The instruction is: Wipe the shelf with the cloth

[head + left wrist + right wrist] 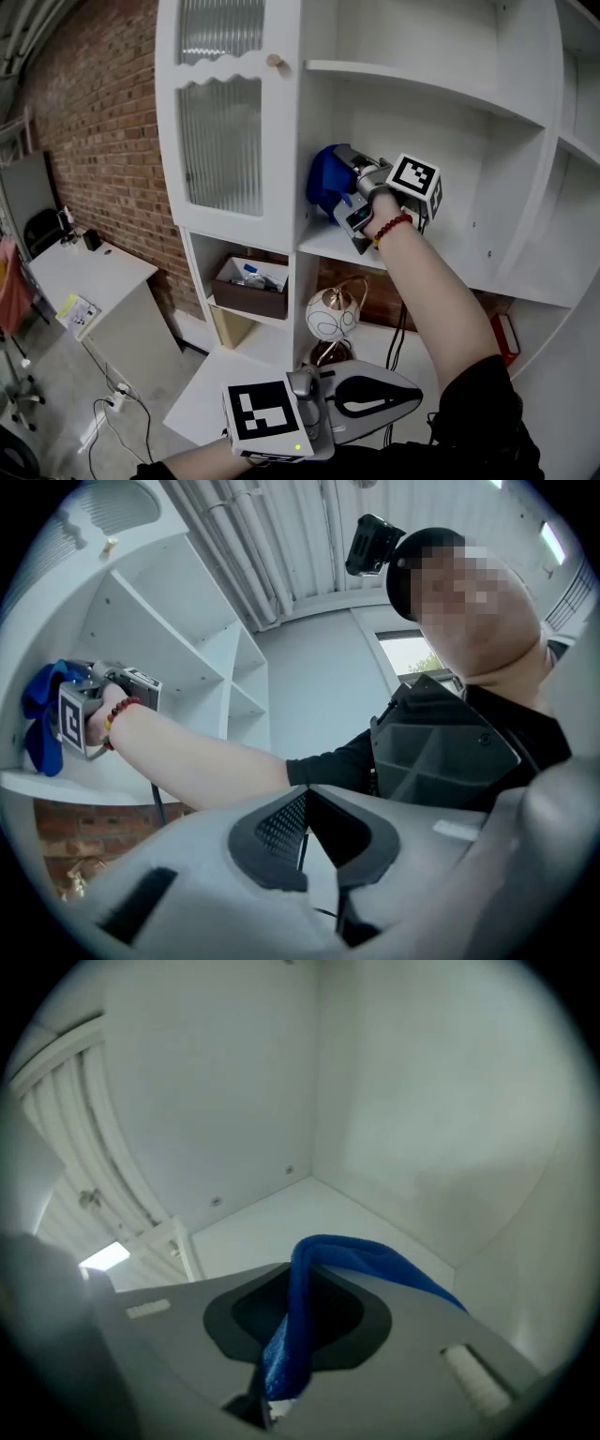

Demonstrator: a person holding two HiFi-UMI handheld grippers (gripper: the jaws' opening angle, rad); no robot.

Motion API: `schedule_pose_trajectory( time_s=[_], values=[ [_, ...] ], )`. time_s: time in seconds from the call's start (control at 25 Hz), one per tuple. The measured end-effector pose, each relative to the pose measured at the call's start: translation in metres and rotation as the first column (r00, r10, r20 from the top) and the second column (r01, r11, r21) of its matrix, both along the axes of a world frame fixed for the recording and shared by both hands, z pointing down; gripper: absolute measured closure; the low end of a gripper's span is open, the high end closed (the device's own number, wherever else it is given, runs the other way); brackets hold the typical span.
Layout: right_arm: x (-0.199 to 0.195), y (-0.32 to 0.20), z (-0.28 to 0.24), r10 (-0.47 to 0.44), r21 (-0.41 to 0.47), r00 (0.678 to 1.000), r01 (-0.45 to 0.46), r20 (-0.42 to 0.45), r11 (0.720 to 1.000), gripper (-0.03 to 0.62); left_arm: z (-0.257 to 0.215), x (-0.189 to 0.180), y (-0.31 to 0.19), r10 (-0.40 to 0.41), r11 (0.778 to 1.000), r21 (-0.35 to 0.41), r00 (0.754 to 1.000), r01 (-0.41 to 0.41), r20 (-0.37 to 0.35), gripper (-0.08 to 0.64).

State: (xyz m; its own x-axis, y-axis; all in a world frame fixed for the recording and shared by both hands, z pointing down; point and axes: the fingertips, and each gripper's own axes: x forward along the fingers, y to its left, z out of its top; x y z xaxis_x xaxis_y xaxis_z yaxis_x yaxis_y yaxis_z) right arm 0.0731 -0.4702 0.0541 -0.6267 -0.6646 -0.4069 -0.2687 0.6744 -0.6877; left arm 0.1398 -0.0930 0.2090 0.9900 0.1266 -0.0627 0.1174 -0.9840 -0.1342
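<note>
Right claw (295,1321) clamps blue cloth (328,180), long axis vertical, hanging toward shelf (323,244).

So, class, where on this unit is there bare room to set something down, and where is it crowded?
The shelf is bare from the cloth to the back corner and both walls. Crowded: the lower cubby holding the box, and the bay beside it with the lamp and cables.
</note>
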Motion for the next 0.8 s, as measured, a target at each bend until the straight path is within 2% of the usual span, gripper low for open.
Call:
schedule_pose_trajectory(
  time_s=[0.08, 0.12, 0.2, 0.32, 0.44, 0.52, 0.6, 0.8],
  values=[
    [-0.004, 0.042, -0.006, 0.020, 0.158, 0.995, -0.004, -0.100, 0.987, 0.549, -0.001, 0.010, 0.008, -0.029, 1.000, -0.012, 0.999, 0.028, -0.015, 0.558],
    [-0.008, 0.065, -0.007, 0.021, 0.241, 0.991, 0.012, -0.133, 0.970, 0.549, -0.002, 0.013, 0.011, -0.045, 0.999, -0.020, 0.999, 0.045, -0.023, 0.558],
    [-0.018, 0.113, -0.006, -0.054, 0.365, 0.987, 0.106, -0.150, 0.925, 0.549, 0.000, 0.017, 0.016, -0.087, 0.996, -0.028, 0.995, 0.086, -0.040, 0.558],
    [-0.021, 0.171, 0.013, -0.136, 0.443, 0.975, 0.201, -0.173, 0.874, 0.549, 0.006, 0.017, 0.022, -0.175, 0.984, -0.024, 0.981, 0.174, -0.087, 0.558],
    [-0.021, 0.223, 0.035, -0.133, 0.521, 0.963, 0.239, -0.233, 0.819, 0.547, 0.014, 0.014, 0.031, -0.252, 0.968, -0.019, 0.960, 0.252, -0.119, 0.558],
    [-0.017, 0.253, 0.053, -0.101, 0.556, 0.959, 0.238, -0.265, 0.797, 0.546, 0.016, 0.015, 0.041, -0.262, 0.965, -0.040, 0.957, 0.259, -0.128, 0.558],
    [-0.007, 0.278, 0.075, -0.062, 0.562, 0.950, 0.232, -0.306, 0.793, 0.543, 0.019, 0.019, 0.054, -0.245, 0.969, -0.054, 0.960, 0.239, -0.139, 0.558],
    [0.041, 0.329, 0.140, 0.048, 0.517, 0.908, 0.192, -0.416, 0.834, 0.537, 0.034, 0.032, 0.089, -0.199, 0.978, -0.082, 0.972, 0.190, -0.126, 0.558]
  ],
)
